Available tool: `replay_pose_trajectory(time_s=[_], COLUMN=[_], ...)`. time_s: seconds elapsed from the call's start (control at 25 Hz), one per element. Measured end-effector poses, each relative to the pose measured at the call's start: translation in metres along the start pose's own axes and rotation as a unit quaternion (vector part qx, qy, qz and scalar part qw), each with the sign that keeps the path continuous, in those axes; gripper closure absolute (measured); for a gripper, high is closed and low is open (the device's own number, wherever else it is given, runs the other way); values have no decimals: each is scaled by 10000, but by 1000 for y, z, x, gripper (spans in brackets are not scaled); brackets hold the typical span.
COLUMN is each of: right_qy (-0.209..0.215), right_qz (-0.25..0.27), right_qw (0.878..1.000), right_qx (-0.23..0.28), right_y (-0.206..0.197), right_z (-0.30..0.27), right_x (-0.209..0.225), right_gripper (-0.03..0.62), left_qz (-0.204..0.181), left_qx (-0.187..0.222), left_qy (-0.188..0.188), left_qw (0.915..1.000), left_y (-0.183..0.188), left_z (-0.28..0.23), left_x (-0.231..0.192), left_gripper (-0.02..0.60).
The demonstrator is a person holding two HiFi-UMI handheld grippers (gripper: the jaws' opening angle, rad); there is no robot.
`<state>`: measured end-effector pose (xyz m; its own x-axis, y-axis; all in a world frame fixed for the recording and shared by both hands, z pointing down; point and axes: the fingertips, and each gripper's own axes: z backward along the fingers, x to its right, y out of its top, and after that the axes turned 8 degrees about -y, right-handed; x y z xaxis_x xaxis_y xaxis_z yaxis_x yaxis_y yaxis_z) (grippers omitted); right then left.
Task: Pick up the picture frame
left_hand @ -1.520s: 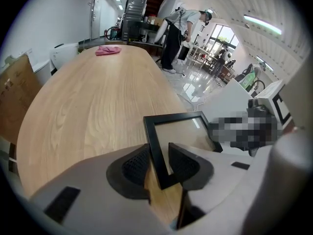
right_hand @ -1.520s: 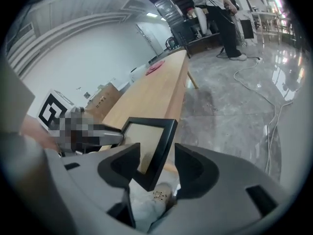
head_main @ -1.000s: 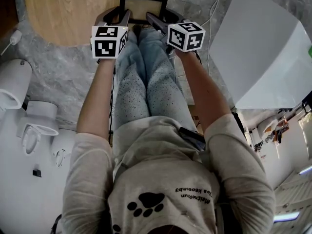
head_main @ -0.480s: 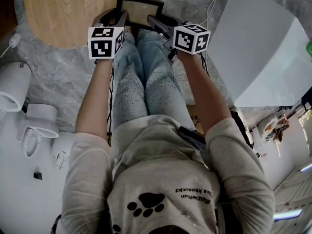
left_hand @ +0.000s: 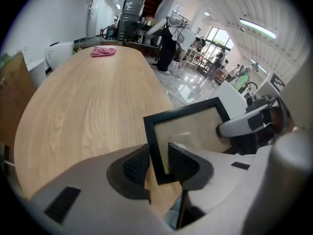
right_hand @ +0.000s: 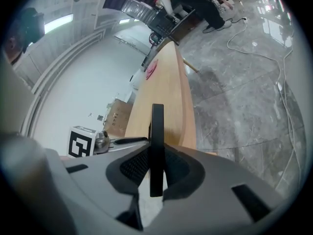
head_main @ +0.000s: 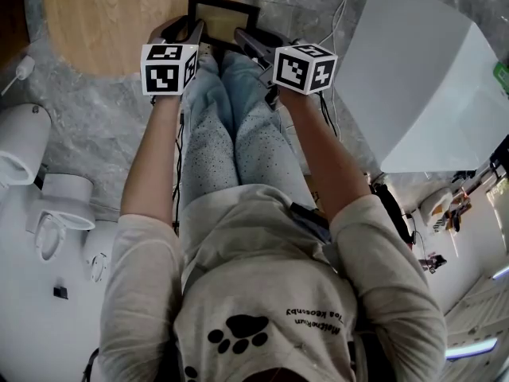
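The black picture frame [head_main: 222, 19] with a tan inside is held over the near edge of the wooden table [head_main: 119, 22], slightly tilted. My left gripper [head_main: 193, 32] is shut on its left side; in the left gripper view the frame's [left_hand: 188, 131] black bar sits between the ribbed pads of that gripper [left_hand: 159, 163]. My right gripper [head_main: 246, 40] takes the right side. In the right gripper view the frame [right_hand: 157, 126] shows edge-on between the jaws of that gripper [right_hand: 156, 168], which are closing, with both pads against its faces.
A pink cloth [left_hand: 103, 52] lies at the table's far end. A large white panel [head_main: 421, 78] stands at the right, with cables [head_main: 346, 14] on the grey floor. White fixtures [head_main: 24, 142] sit at the left. The person's legs [head_main: 231, 126] are below the grippers.
The right gripper's jaws have closed in on the frame. The frame has shifted up and left in the head view and tilted, with the right gripper moving along.
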<state>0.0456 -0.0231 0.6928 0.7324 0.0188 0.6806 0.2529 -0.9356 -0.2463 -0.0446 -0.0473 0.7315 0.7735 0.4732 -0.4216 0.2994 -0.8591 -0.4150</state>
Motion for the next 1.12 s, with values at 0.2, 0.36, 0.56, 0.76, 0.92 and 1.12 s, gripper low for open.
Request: replay_pose_trajectory(time_s=[0.2, 0.36, 0.56, 0.76, 0.92, 1.12], right_qy=[-241, -484, -606, -625, -607, -621], right_qz=[424, 520, 736, 810, 918, 1145], right_qw=[9988, 9974, 9952, 9937, 9917, 9880], right_qx=[-25, 67, 212, 460, 664, 831], right_y=[5, 13, 24, 43, 60, 74], right_z=[6, 15, 23, 37, 50, 69], right_x=[-10, -11, -25, -46, -66, -90], right_gripper=[526, 526, 528, 528, 528, 528], left_qz=[-21, -61, -161, -218, -271, -329], left_qx=[-11, 70, 141, 254, 414, 579], left_qy=[35, 35, 24, 72, 142, 187], left_qw=[10000, 10000, 9998, 9994, 9987, 9976], left_y=[7, 19, 28, 37, 48, 59], left_z=[7, 21, 40, 66, 86, 110], left_x=[3, 8, 12, 18, 24, 34], left_gripper=[457, 457, 468, 511, 532, 552])
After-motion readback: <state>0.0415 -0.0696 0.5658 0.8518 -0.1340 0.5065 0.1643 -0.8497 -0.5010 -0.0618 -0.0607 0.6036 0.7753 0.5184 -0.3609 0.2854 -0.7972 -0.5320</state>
